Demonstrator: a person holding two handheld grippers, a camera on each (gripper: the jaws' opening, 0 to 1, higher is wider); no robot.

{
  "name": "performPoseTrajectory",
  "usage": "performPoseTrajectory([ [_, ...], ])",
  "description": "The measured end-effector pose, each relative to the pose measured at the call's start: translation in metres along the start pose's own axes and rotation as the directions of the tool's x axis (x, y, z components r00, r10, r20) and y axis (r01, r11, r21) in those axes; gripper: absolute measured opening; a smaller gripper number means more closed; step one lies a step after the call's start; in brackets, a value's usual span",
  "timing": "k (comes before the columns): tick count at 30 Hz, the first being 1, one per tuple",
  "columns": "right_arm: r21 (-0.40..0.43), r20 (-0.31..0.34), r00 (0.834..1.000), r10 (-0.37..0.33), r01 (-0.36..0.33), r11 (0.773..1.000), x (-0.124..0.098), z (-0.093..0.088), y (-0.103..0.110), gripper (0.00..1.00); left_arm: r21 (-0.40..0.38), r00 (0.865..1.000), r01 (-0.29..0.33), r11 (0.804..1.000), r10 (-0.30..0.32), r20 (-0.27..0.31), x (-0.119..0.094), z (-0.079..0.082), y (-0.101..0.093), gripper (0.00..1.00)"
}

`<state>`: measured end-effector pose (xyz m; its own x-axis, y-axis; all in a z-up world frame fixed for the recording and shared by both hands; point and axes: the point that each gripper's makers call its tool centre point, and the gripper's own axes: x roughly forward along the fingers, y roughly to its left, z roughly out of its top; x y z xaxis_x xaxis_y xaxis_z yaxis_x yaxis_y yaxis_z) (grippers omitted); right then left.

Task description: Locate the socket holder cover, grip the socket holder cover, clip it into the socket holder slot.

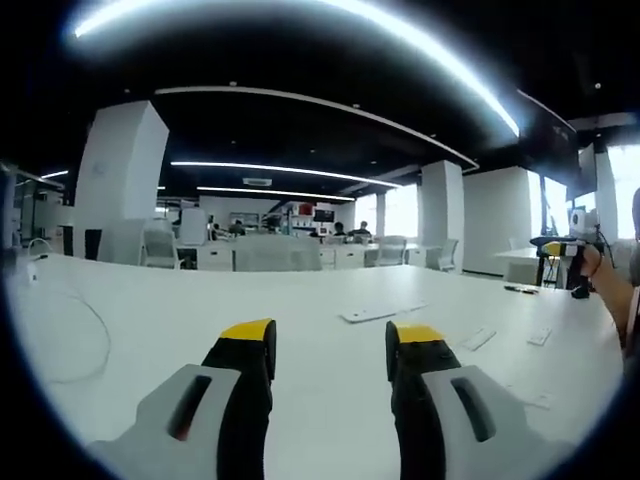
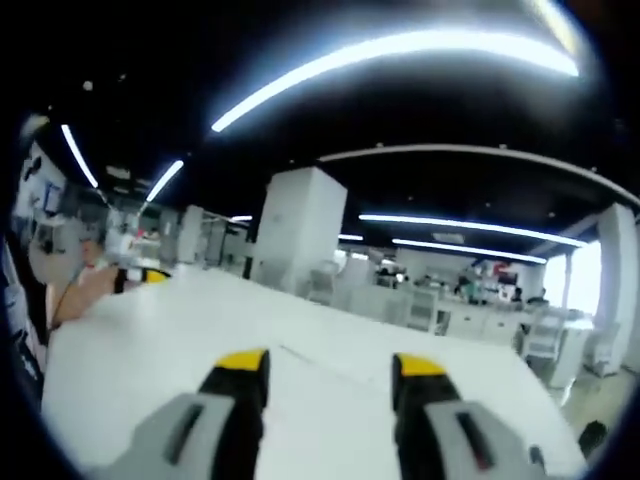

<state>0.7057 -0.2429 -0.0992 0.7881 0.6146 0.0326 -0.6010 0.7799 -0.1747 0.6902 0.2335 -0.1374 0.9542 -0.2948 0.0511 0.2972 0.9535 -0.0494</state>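
In the left gripper view the left gripper (image 1: pixel 330 345) hovers over the white table (image 1: pixel 140 310), its yellow-tipped jaws spread with nothing between them. Past the jaws a flat white strip (image 1: pixel 380 313) lies on the table (possibly the socket holder cover, too small to tell), with smaller white pieces (image 1: pixel 478 339) to its right. A thin cable (image 1: pixel 85 330) loops at left. At the far right edge a hand holds the right gripper (image 1: pixel 562 252). In the right gripper view the right gripper (image 2: pixel 330 372) also stands open and empty above the table. No writing is legible
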Motion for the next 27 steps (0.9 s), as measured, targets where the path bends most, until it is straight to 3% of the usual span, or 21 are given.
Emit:
performPoseTrajectory([
  [7, -0.074, -0.05, 0.998, 0.036, -0.04, 0.996, 0.008, 0.013, 0.002, 0.52, 0.015, 1.0, -0.007, 1.0, 0.007, 0.001, 0.0, 0.0, 0.001, 0.45],
  [14, -0.142, -0.14, 0.985, 0.103, -0.123, 0.982, 0.019, 0.009, 0.019, 0.54, 0.025, 0.999, -0.049, 0.998, 0.049, 0.0, 0.0, -0.003, 0.012, 0.45],
  [21, -0.2, -0.263, 0.953, 0.151, -0.207, 0.958, 0.03, -0.002, 0.029, 0.56, 0.029, 0.998, -0.053, 0.998, 0.054, -0.014, 0.002, -0.006, 0.013, 0.45],
  [27, -0.228, -0.387, 0.9, 0.201, -0.304, 0.925, 0.035, -0.014, 0.04, 0.57, 0.031, 0.998, -0.057, 0.998, 0.058, -0.017, 0.002, -0.007, 0.013, 0.45],
])
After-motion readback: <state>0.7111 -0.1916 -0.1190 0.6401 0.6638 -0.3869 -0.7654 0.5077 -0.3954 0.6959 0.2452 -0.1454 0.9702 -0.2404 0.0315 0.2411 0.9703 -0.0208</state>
